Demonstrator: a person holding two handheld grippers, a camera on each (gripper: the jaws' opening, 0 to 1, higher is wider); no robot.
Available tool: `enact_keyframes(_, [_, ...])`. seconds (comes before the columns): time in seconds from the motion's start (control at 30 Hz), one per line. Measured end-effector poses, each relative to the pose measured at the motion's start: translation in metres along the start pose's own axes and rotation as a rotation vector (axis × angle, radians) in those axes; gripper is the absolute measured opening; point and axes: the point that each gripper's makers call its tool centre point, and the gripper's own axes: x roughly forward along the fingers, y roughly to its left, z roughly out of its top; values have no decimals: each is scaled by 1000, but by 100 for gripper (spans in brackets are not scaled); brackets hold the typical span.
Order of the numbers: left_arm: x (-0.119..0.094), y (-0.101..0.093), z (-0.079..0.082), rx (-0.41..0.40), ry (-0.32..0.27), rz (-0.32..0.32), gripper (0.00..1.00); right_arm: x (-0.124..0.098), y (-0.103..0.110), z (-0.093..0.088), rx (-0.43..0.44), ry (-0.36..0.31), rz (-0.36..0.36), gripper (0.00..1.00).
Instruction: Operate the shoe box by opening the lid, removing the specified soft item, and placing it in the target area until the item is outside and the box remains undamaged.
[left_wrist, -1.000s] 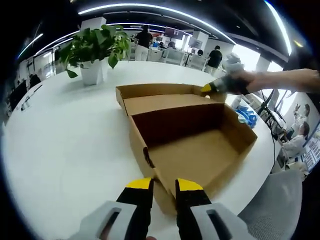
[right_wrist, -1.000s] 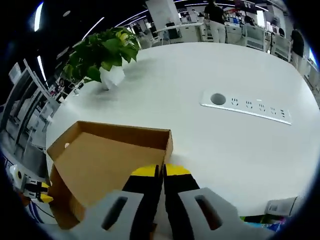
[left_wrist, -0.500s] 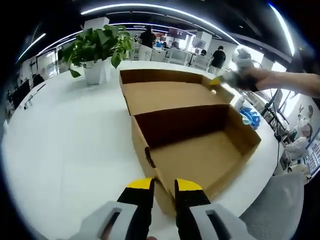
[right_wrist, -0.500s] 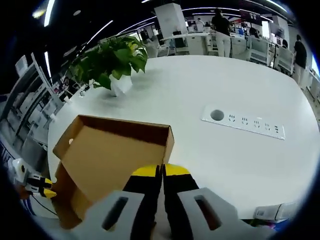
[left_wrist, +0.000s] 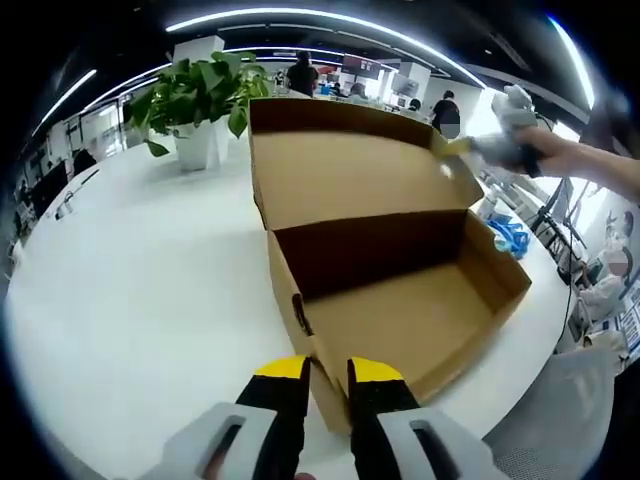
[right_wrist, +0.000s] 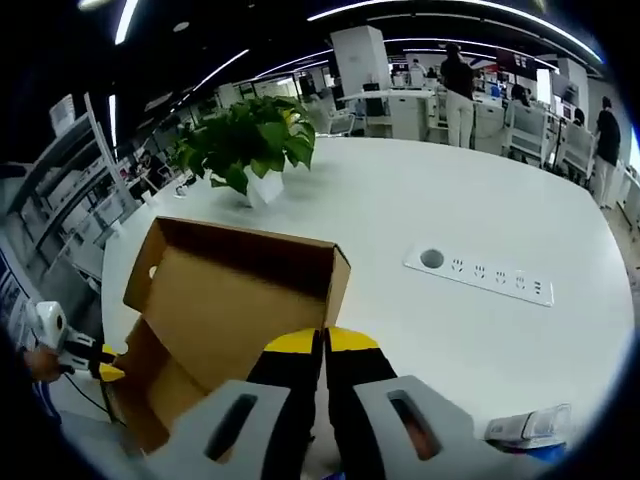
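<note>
Cardboard shoe box (left_wrist: 400, 300) sits open on the white round desk (left_wrist: 130, 280). The left gripper (left_wrist: 325, 372) clamps its near front wall; the right gripper (right_wrist: 322, 345), jaws together, pinches the raised lid's (right_wrist: 240, 300) far corner. No soft item is visible inside.

The shoe box (left_wrist: 400, 300) is plain brown cardboard, matt and slightly fibrous, its lid (right_wrist: 240, 290) the same. The table (left_wrist: 130, 290) is smooth white with a soft sheen. The plant pot (left_wrist: 196, 146) looks like glossy white ceramic.
</note>
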Motion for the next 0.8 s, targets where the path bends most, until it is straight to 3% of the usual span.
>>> enact_keyframes(0.8, [-2, -1, 0, -12, -7, 16, 14, -52, 27, -4, -67, -78, 32, 0])
